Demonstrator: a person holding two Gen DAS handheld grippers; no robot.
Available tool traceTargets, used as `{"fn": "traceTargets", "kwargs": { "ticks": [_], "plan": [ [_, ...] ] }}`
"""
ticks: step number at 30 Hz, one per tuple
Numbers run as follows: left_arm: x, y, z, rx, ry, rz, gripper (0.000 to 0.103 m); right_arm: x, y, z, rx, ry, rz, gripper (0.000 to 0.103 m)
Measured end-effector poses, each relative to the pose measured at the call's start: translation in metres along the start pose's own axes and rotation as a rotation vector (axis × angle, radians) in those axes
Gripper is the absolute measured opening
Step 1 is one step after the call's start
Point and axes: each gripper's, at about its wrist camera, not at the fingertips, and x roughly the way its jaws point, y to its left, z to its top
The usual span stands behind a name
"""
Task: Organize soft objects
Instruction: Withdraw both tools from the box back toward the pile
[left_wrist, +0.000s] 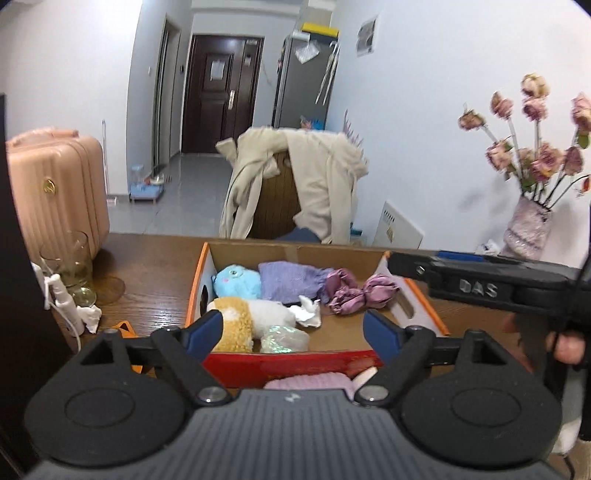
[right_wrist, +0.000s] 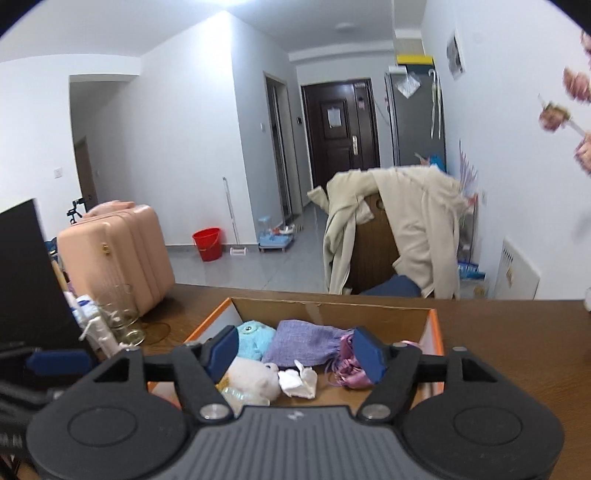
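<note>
An open cardboard box with orange and red sides sits on the brown table. It holds a blue plush, a purple knit pouch, a mauve satin piece, a white and tan plush, white tissue and an iridescent piece. A pink knit item lies in front of the box. My left gripper is open and empty above the box's near wall. My right gripper is open and empty above the box; it also shows in the left wrist view at the right.
A stemmed glass and white items stand at the table's left. A vase of pink flowers stands at the right. A chair with a beige coat is behind the table. A pink suitcase stands left.
</note>
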Motion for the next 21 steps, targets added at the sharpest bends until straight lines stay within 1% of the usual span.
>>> {"fn": "traceTargets", "kwargs": {
  "ticks": [2, 4, 7, 9, 12, 18, 21],
  "plan": [
    [-0.017, -0.005, -0.007, -0.005, -0.022, -0.011, 0.086, -0.026, 0.002, -0.006, -0.023, -0.022, -0.002, 0.075],
    [-0.032, -0.011, -0.014, -0.004, -0.038, -0.019, 0.086, -0.049, 0.004, -0.015, -0.05, -0.036, -0.012, 0.076],
    [-0.055, -0.024, -0.028, 0.032, -0.086, -0.001, 0.087, -0.081, 0.01, -0.031, -0.086, -0.057, -0.023, 0.077],
    [-0.072, -0.031, -0.04, 0.05, -0.131, -0.009, 0.092, -0.1, 0.015, -0.044, -0.111, -0.08, -0.029, 0.08],
    [-0.094, -0.038, -0.061, 0.046, -0.179, -0.01, 0.095, -0.126, 0.02, -0.067, -0.129, -0.118, -0.051, 0.084],
    [-0.124, -0.047, -0.105, 0.051, -0.205, 0.021, 0.096, -0.163, 0.034, -0.112, -0.17, -0.149, -0.084, 0.087],
    [-0.135, -0.048, -0.12, 0.045, -0.206, 0.019, 0.097, -0.18, 0.04, -0.13, -0.154, -0.149, -0.096, 0.087]
  ]
}}
